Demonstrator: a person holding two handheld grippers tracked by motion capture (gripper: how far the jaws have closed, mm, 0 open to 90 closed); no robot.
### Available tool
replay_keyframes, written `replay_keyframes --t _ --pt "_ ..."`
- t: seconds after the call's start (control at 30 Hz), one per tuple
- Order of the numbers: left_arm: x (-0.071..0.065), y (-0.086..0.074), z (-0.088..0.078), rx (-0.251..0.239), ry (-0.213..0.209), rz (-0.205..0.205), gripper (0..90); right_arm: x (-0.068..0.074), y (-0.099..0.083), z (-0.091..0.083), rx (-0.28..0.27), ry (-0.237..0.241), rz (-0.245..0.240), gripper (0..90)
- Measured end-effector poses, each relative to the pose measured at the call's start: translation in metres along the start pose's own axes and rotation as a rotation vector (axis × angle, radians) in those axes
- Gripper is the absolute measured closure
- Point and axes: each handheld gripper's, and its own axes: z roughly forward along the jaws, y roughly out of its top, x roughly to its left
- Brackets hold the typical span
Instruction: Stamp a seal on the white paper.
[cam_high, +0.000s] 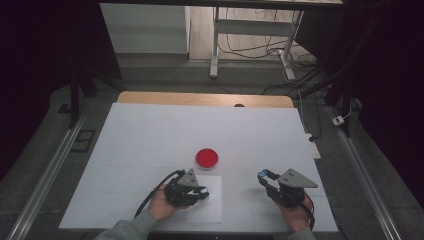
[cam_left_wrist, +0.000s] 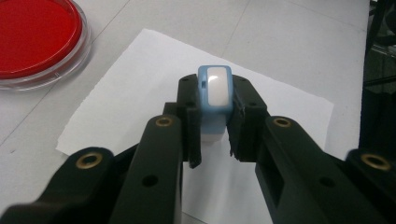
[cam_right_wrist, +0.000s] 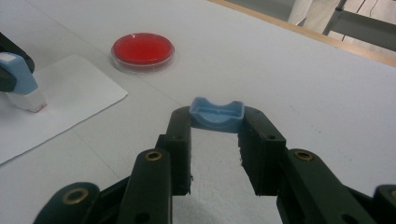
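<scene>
The left gripper (cam_high: 200, 192) is pinching a small blue-and-white stamp (cam_left_wrist: 215, 93) by its blue sides, w/ its white foot pointing down at the paper (cam_left_wrist: 135, 93). In the right gripper view the stamp (cam_right_wrist: 18, 81) is sitting right at the paper, but I can't tell if it is touching. It is at the near left of the table (cam_high: 150, 130). The stamp is looking light, hard and smooth, so it could be slipping; holding it at the flat blue sides is best, not the inky end.

Just far of the paper, the dish (cam_high: 206, 158) is resting flat on the table. It is clear w/ something red inside. Looks thin and easy to crack, so soft touches only.

At the near right, the right gripper (cam_high: 266, 179) is pinching a blue cap (cam_right_wrist: 217, 114) by its two ends, above the table. The cap is looking tiny, light and stiff. It's prob. the stamp's lid.
</scene>
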Motion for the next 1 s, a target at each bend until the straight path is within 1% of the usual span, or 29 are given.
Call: replay_keyframes --t 0.13,0.37,0.57,0.63,0.77,0.9,1.0 --pt "-0.0001 -0.0004 0.0001 -0.003 0.001 -0.008 76.6 -0.0005 -0.0002 -0.0002 0.0 -0.002 0.003 65.0" --pt "-0.0041 -0.0009 -0.0002 0.0 0.024 0.005 76.6 -0.0006 -0.0008 -0.0001 0.005 0.0 0.003 65.1" --pt "-0.0046 -0.0012 -0.0002 0.0 0.027 0.001 76.6 -0.0006 -0.0008 -0.001 0.002 -0.001 -0.001 65.1" --pt "-0.0048 -0.0013 -0.0002 0.001 0.029 0.002 76.6 -0.0009 -0.0014 -0.0008 0.002 0.0 0.006 65.1" --pt "-0.0034 -0.0014 -0.0004 0.002 0.02 -0.005 76.6 -0.001 -0.001 -0.0014 0.004 -0.003 0.003 65.1" --pt "-0.0043 -0.0012 -0.0004 0.003 0.025 -0.002 76.7 -0.0007 -0.0007 -0.0019 0.004 -0.009 0.002 65.1" --pt "-0.0044 -0.0013 -0.0005 0.004 0.025 -0.002 76.7 -0.0013 -0.0006 -0.0021 0.001 -0.003 0.003 65.1"
